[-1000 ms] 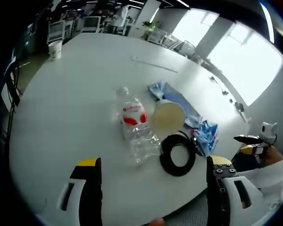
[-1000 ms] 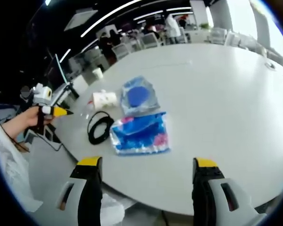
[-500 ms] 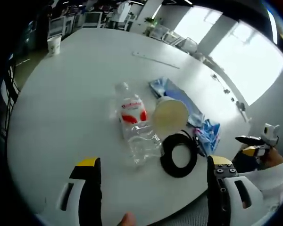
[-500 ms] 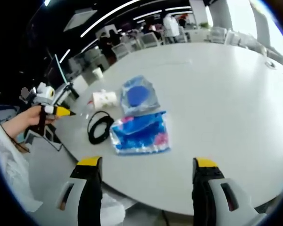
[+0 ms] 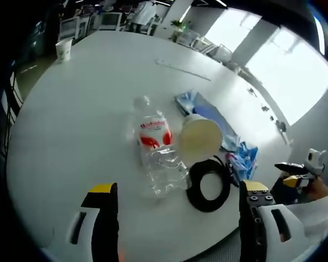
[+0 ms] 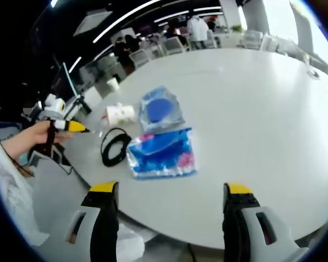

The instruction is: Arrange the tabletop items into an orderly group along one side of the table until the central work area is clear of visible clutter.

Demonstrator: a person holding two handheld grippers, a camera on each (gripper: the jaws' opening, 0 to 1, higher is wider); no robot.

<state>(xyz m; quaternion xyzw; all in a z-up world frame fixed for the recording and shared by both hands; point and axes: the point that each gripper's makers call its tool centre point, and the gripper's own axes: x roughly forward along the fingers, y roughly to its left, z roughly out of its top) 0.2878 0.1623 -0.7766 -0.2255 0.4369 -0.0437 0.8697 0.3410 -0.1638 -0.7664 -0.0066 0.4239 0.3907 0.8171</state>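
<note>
Across the big white round table (image 5: 71, 120) you have wide bare surface on the far side in both views, while everything is bunched near the edge closest to you. From your left gripper (image 5: 175, 218), whose jaws stand well apart and hold nothing, the largest piece is the blue plastic packet (image 5: 205, 112) lying flat behind the rest, with a second blue packet (image 5: 245, 159) close to the table's rim. In front of them a clear plastic bottle (image 5: 156, 147) lies on its side, red-and-white label up, cap pointing away from you. A paper cup (image 5: 199, 139) lies tipped just beside it, its open mouth toward you, and a coiled black cable (image 5: 209, 184) lies just below the cup, near the rim. A small white cup (image 5: 63, 50) stands alone at the far edge. Your right gripper (image 6: 169, 218) hangs off the table's near edge, jaws wide and empty.
</note>
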